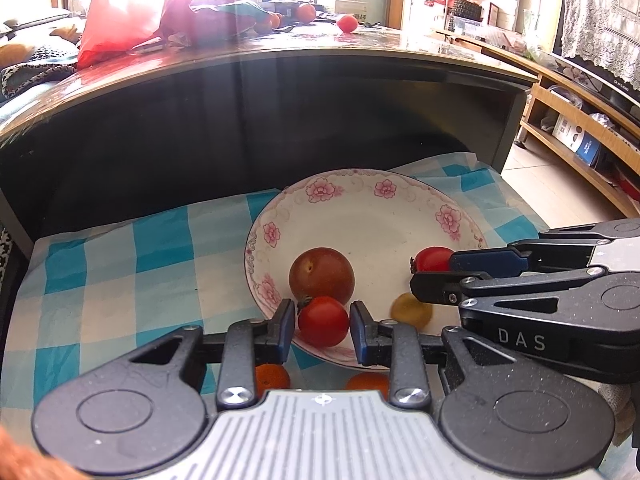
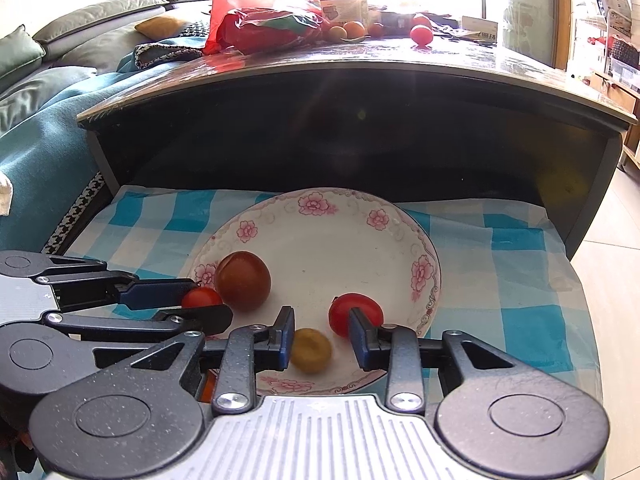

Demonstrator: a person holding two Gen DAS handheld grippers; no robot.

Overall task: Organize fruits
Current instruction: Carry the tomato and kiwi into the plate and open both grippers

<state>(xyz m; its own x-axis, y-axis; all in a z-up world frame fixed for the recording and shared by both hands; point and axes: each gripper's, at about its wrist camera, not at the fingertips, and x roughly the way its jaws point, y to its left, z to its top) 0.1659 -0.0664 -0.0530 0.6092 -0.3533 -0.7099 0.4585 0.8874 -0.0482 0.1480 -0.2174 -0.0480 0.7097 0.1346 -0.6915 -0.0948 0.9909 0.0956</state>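
**Four fruits on the plate, more left off it**

Four fruits sit on the flowered plate [image 2: 424,280], which rests on the blue-checked cloth [image 2: 512,264] under the dark table [image 2: 360,80].

Furthest left, the left gripper [image 1: 323,322] has its fingers spread to either side of a red tomato [image 1: 323,321] at the near-left rim. A sliver of space shows on each side, so I judge it is not pinching the fruit, though contact is hard to rule out. Just behind and touching that tomato lies the brown-red plum [image 2: 243,281]. Further right is a small yellow fruit [image 2: 311,350], lying between the spread fingers of the right gripper [image 2: 320,342] and nearer the left finger. To its right a second red tomato [image 2: 355,314] sits against the tip of the right finger, partly hidden by it.

As for progress, the job looks partly done. Two orange fruits [image 1: 272,378] lie on the cloth just below the plate's near edge (half hidden under the left gripper), and more round fruits [image 2: 421,34] sit on the tabletop beside a red bag [image 2: 256,20]. Those would remain to be gathered, if the plate is the intended place.
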